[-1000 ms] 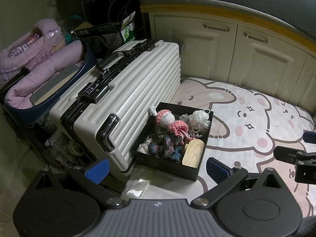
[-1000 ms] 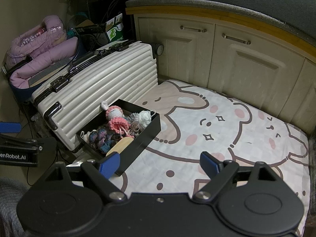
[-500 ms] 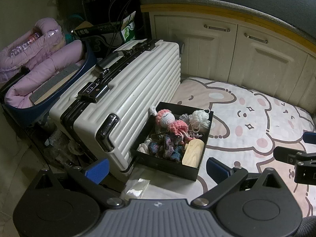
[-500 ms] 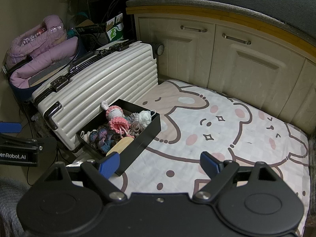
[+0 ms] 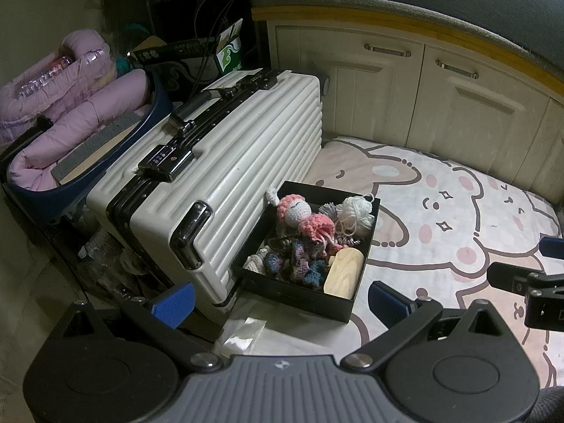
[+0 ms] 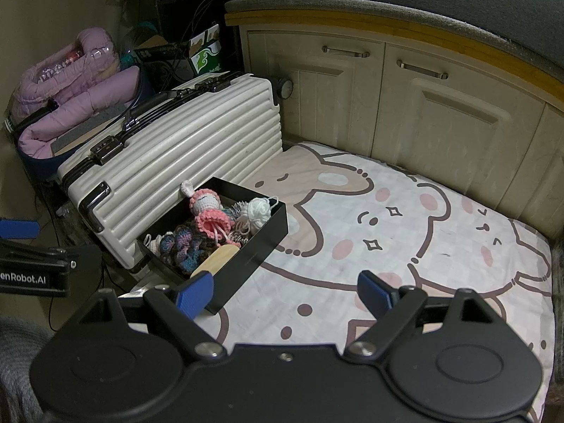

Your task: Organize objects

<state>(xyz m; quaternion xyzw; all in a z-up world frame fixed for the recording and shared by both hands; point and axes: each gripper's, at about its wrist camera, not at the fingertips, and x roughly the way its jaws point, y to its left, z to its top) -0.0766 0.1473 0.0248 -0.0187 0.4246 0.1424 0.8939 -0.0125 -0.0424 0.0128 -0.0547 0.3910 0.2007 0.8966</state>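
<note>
Through my left wrist camera, the left tongs (image 5: 280, 299) stand released, blue pads wide apart with nothing between them. Ahead of them the black box (image 5: 299, 290) sits on the cartoon-print mat (image 5: 458, 211), its long side touching the white ribbed suitcase (image 5: 218, 183). Inside the box I see a pink-and-white crochet doll (image 5: 299, 213), a white yarn ball (image 5: 356, 209), a multicoloured crochet piece (image 5: 299, 264) and a pale wooden block (image 5: 343, 273) at the near right corner. A clear plastic bag (image 5: 245, 329) lies on the mat just in front of the box. Beyond the suitcase, a navy case (image 5: 105, 176) holds a lilac padded jacket (image 5: 70, 123). Part of the right tongs shows at the right edge. Compared with a second ago, nothing has shifted in this view.

Through my right wrist camera, the right tongs (image 6: 283, 290) are likewise released and empty, hovering over the mat with the left pad just before the box's near corner. The box, its contents and the suitcase look exactly as they did earlier. Cream cabinet doors (image 6: 423, 98) close off the back.
</note>
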